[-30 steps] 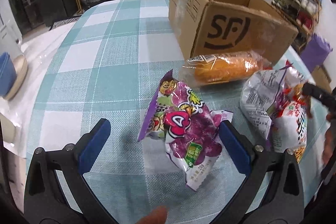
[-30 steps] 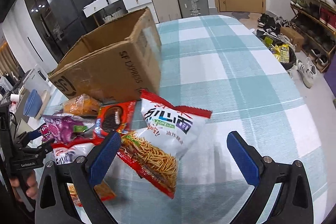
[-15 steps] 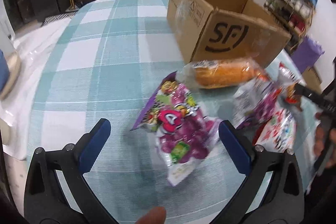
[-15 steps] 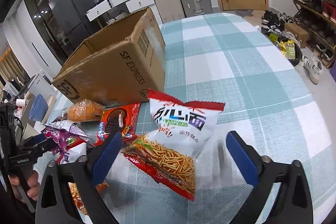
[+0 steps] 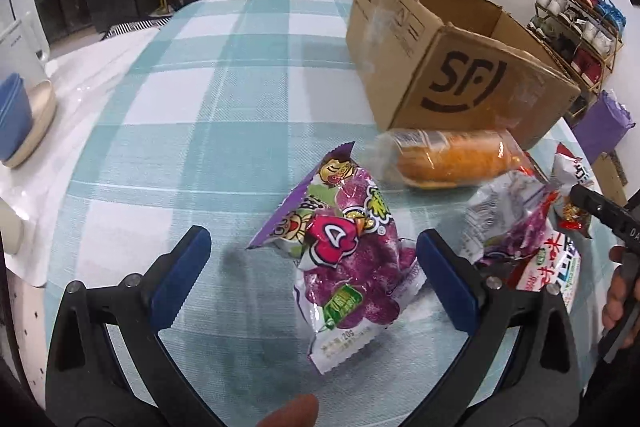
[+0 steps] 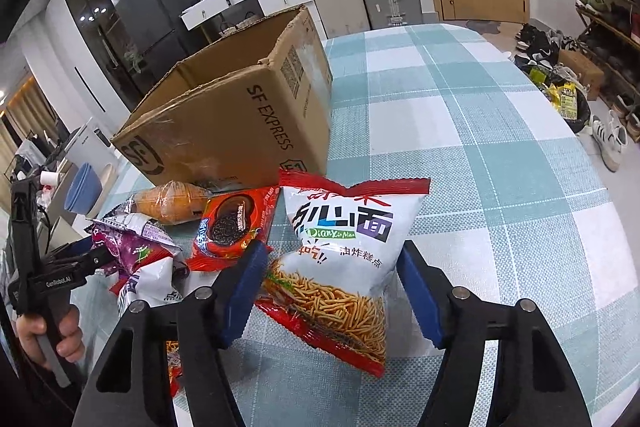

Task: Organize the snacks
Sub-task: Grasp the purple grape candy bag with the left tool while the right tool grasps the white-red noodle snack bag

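Note:
A purple candy bag [image 5: 344, 259] lies on the checked table between the open fingers of my left gripper [image 5: 308, 275]. A wrapped orange bread roll [image 5: 452, 159] lies in front of the open SF cardboard box [image 5: 472, 83]. In the right wrist view, my right gripper [image 6: 332, 287] straddles a white-and-red noodle snack bag [image 6: 344, 247], its blue pads close to the bag's sides; whether they touch it I cannot tell. A red cookie pack [image 6: 232, 223], the bread roll [image 6: 168, 205] and another purple bag [image 6: 132, 247] lie to its left. The left gripper [image 6: 76, 259] shows at the far left.
The box [image 6: 248, 119] stands behind the snacks. Blue bowls [image 5: 12, 119] sit at the table's left edge. The checked cloth [image 6: 480, 147] stretches right. Suitcases, drawers and a shoe rack stand beyond the table.
My right gripper has narrowed around the noodle bag and moved closer to it. My left gripper has shifted slightly; the purple bag sits more centrally between its fingers.

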